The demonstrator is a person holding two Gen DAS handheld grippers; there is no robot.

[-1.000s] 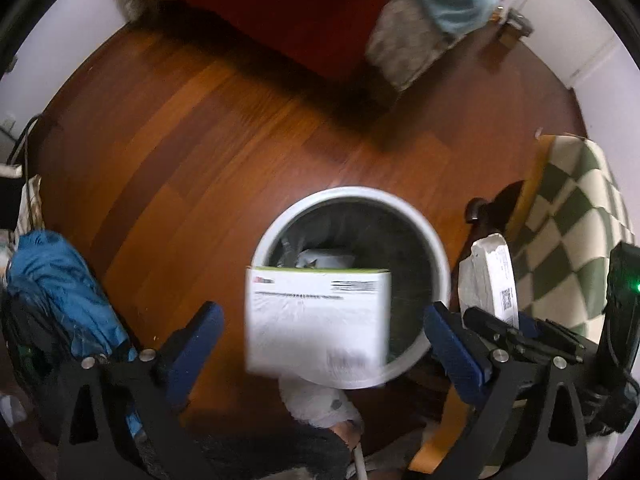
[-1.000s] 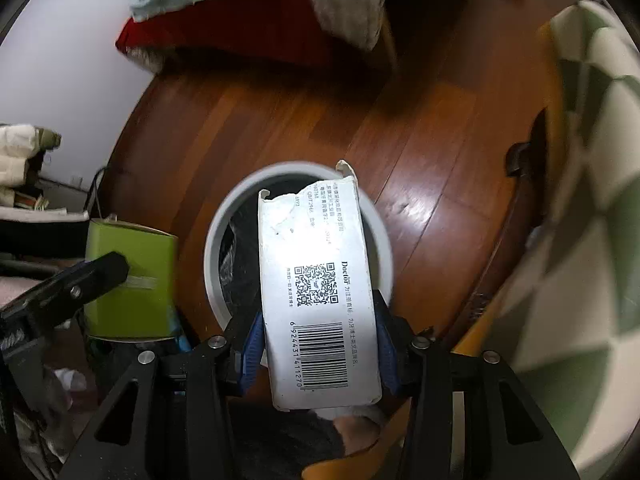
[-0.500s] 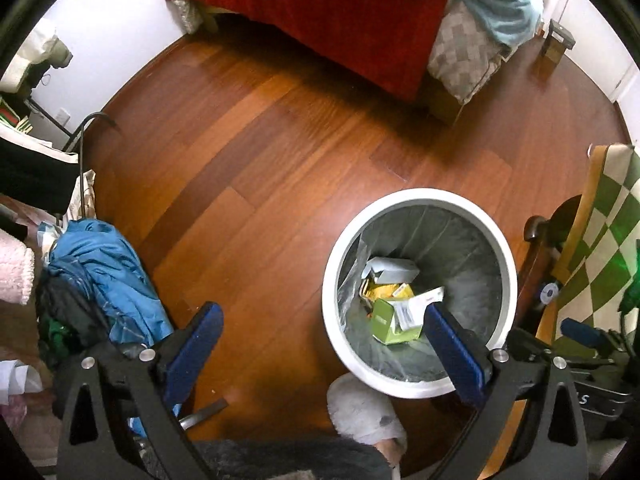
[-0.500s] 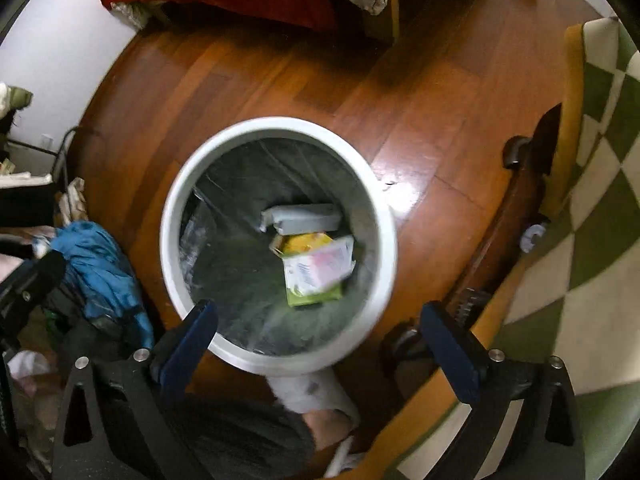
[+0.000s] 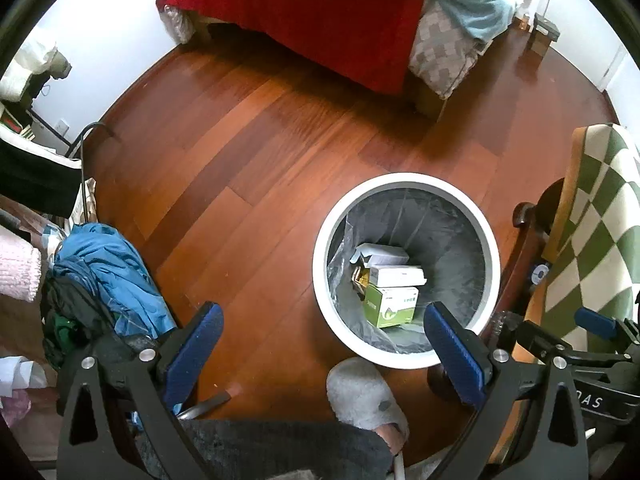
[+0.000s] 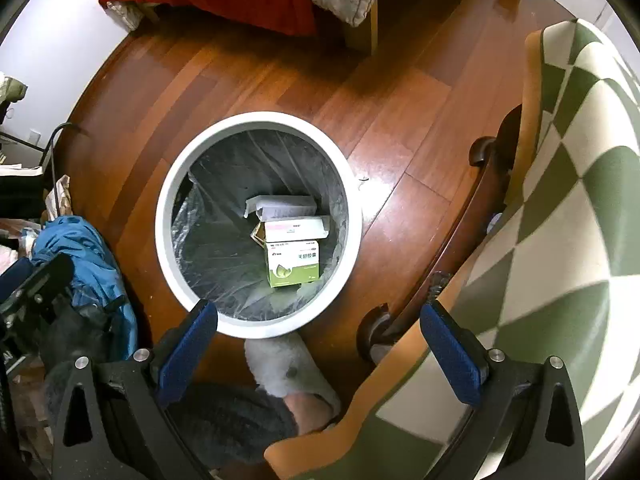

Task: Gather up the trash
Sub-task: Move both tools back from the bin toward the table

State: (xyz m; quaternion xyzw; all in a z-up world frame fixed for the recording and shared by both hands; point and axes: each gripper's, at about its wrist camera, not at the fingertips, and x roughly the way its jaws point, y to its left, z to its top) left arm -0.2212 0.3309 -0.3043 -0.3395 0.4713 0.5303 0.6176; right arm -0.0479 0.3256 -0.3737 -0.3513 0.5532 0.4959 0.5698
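- In the left wrist view, I see bare wooden floor (image 5: 248,152) across the middle and upper left of the frame; a gripper can pass there.
- The mouth of the white bin (image 5: 406,268) at centre right is free above; boxes (image 5: 394,288) lie only at its bottom.
- At the left edge a blue clothes pile (image 5: 108,276) blocks the way.
- At the right edge the checkered chair (image 6: 560,208) stands close beside the bin.
- Just below the bin a grey slipper (image 6: 292,368) takes the floor.

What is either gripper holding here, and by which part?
Nothing. The left gripper and right gripper are both open and empty; the boxes lie in the trash bin.
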